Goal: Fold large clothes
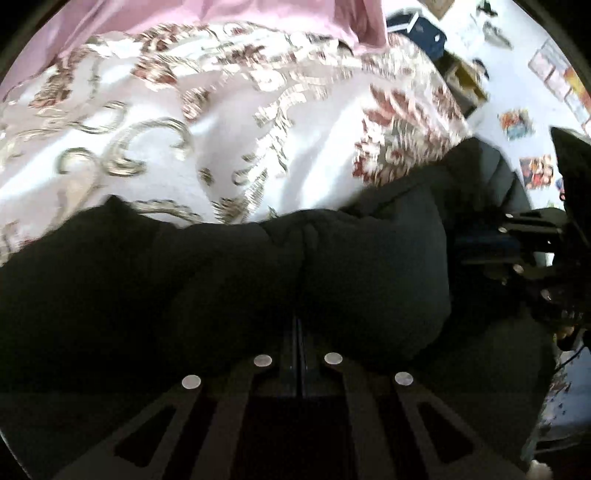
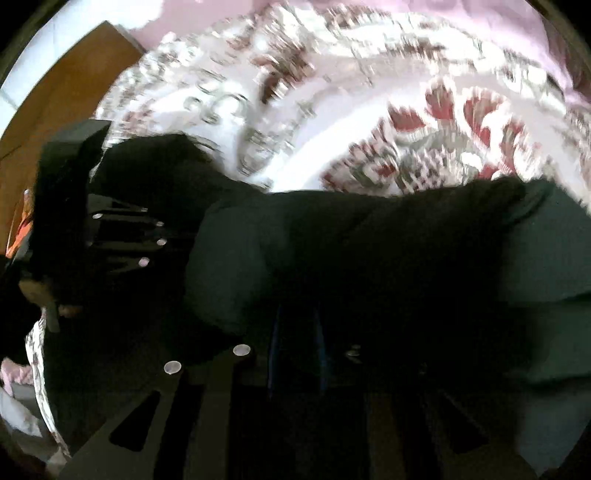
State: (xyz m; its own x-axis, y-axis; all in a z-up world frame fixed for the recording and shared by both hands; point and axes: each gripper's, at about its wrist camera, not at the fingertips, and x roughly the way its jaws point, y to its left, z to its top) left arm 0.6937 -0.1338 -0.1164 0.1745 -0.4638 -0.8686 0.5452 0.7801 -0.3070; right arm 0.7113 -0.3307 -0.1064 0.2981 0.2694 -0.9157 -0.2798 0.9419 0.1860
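Note:
A large dark garment (image 1: 221,280) lies bunched on a bed, filling the lower half of both views. In the left wrist view my left gripper (image 1: 300,325) points steeply down with its fingers pressed together. The cloth gathers into creases right at their tips, so it is shut on the dark garment. In the right wrist view my right gripper (image 2: 297,325) is nearly buried in the dark garment (image 2: 388,251), its narrow jaws holding a fold of it. Each gripper shows in the other's view: the right gripper (image 1: 517,240) at the right edge, the left gripper (image 2: 125,240) at the left.
The bed cover (image 1: 221,129) is white with red and gold flowers and spreads beyond the garment. Pink fabric (image 1: 184,18) lies at its far side. A floor with scattered papers (image 1: 517,122) is to the right, and a wooden panel (image 2: 55,96) to the left.

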